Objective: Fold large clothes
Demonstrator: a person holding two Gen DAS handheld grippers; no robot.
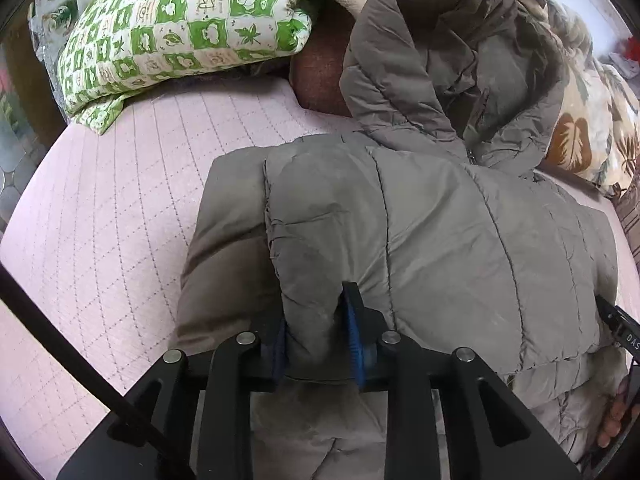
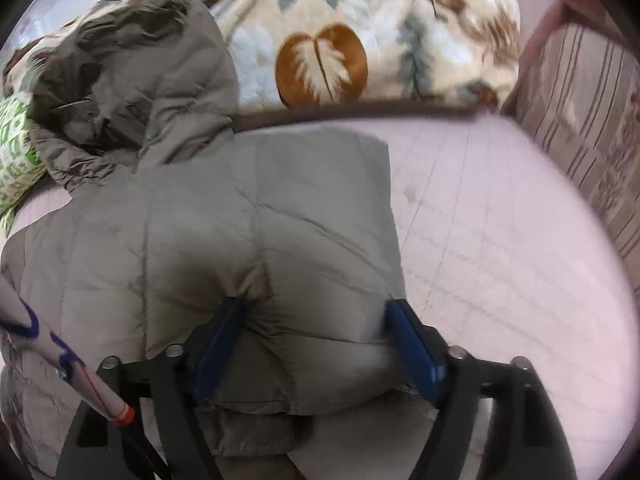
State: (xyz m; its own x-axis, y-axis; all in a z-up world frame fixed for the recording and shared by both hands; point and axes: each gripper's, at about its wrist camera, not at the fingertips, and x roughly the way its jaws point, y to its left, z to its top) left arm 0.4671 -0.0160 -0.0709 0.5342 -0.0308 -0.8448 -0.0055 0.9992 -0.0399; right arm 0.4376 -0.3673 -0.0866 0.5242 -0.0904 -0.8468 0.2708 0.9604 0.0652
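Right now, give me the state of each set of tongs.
Left tongs: shut on the jacket.
Right tongs: jaws wide around a jacket fold; grip cannot be told.

The left tool (image 1: 316, 332) points steeply down, its two blue-padded fingers (image 1: 354, 344) close together and pinching a fold of the jacket (image 1: 440, 232). The right tool (image 2: 320, 344) also points steeply down, its fingers (image 2: 412, 344) spread wide with a thick bunch of jacket filling the gap and touching both pads. In the left wrist view, the right hand's fingertips (image 1: 614, 416) show at about four o'clock beside the right tool's black frame.
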